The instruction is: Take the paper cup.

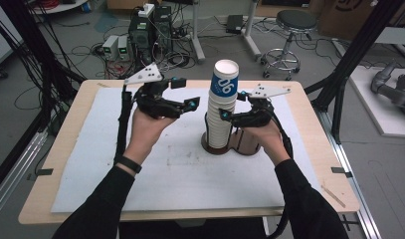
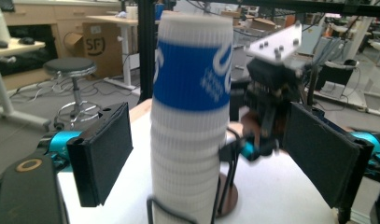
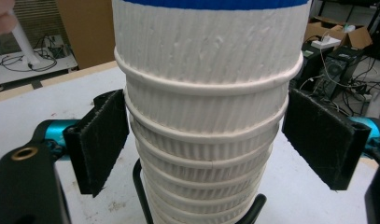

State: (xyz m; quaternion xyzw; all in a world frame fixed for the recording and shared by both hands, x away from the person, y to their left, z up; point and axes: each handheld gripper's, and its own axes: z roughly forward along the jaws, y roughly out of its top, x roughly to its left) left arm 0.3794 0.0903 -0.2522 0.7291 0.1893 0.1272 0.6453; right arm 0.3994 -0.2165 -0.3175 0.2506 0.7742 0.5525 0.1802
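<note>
I see tall stack of ribbed white paper cups (image 1: pixel 223 107), blue-banded top, table centre. Left gripper (image 1: pixel 194 105) at 9 o'clock, right gripper (image 1: pixel 225 116) at 3, both spread wide, grasping nothing.

1. A round stool (image 1: pixel 291 22) stands on the floor beyond the table.
2. Computer boxes (image 1: pixel 149 30) sit among tangled cables (image 1: pixel 85 50).
3. A cardboard box (image 2: pixel 96 44) rests behind the stool.

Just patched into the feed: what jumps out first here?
A tall stack of white ribbed paper cups, the top one banded in blue, stands in a dark wire holder near the table's middle. The right gripper has its open jaws on either side of the stack low down, and the left gripper faces it, also open.
</note>
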